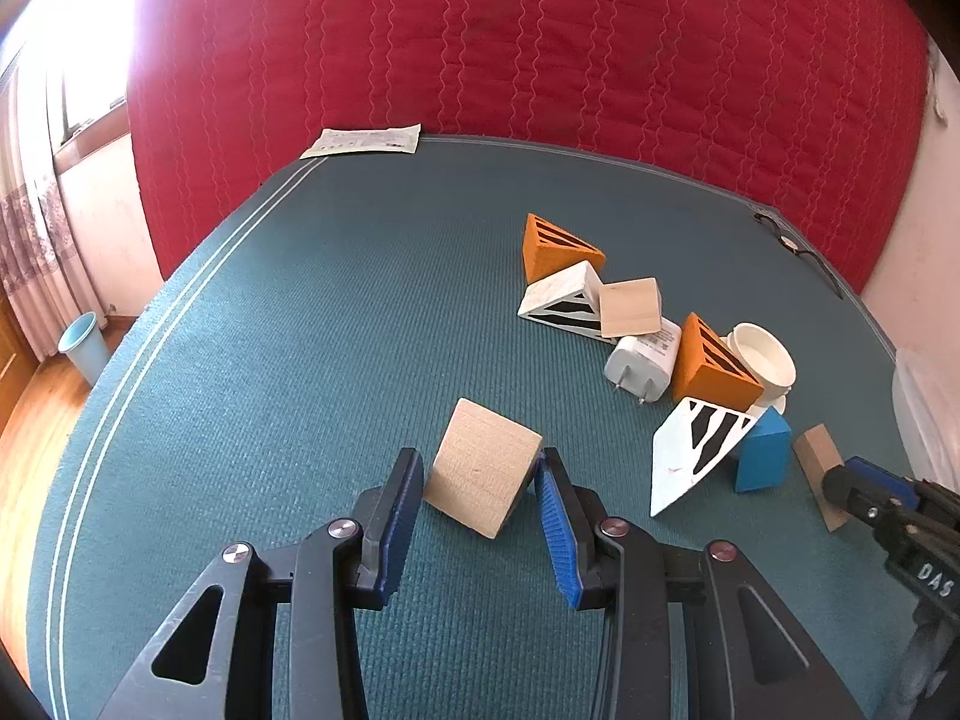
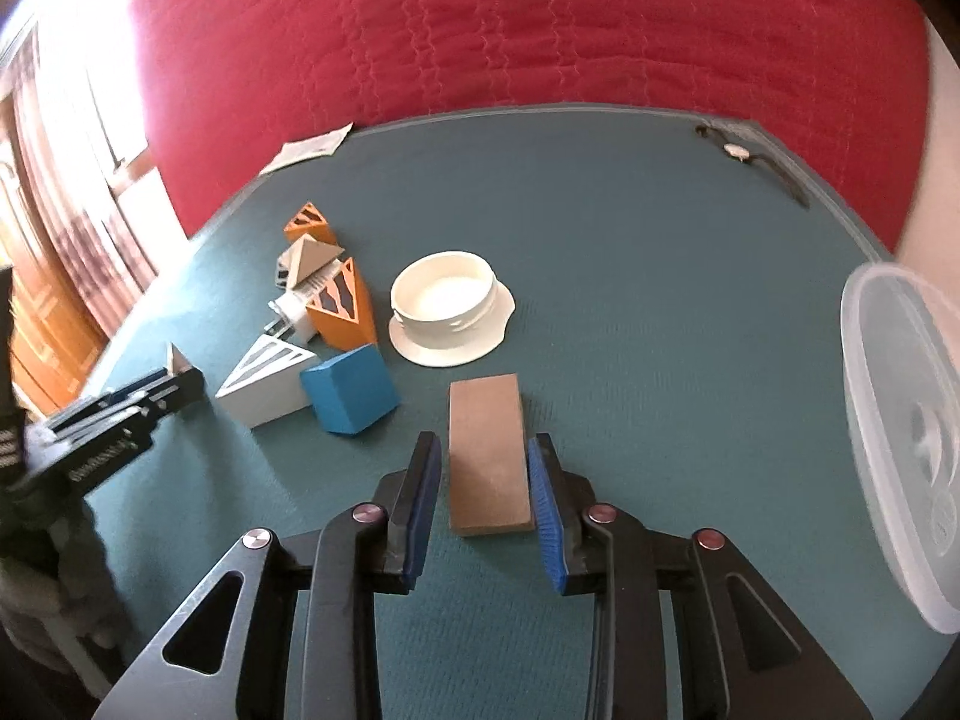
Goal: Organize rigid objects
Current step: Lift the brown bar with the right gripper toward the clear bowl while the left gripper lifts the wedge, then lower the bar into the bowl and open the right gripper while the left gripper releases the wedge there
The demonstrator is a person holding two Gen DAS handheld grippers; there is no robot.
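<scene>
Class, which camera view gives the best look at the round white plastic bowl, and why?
The right wrist view: the round white plastic bowl stands in the open, with its rim, inside and flared base visible. In the left wrist view, the bowl is partly hidden behind an orange striped wedge block.

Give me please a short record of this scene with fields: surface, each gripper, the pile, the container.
surface: teal mat
left gripper: open, jaws on both sides of a light wooden block; the block is tilted
right gripper: open, jaws on both sides of a flat brown block that lies on the mat
pile: orange wedges, white striped wedges, blue block, white charger plug
white bowl: upright, beside the pile
container: clear plastic lid at the right edge
</scene>
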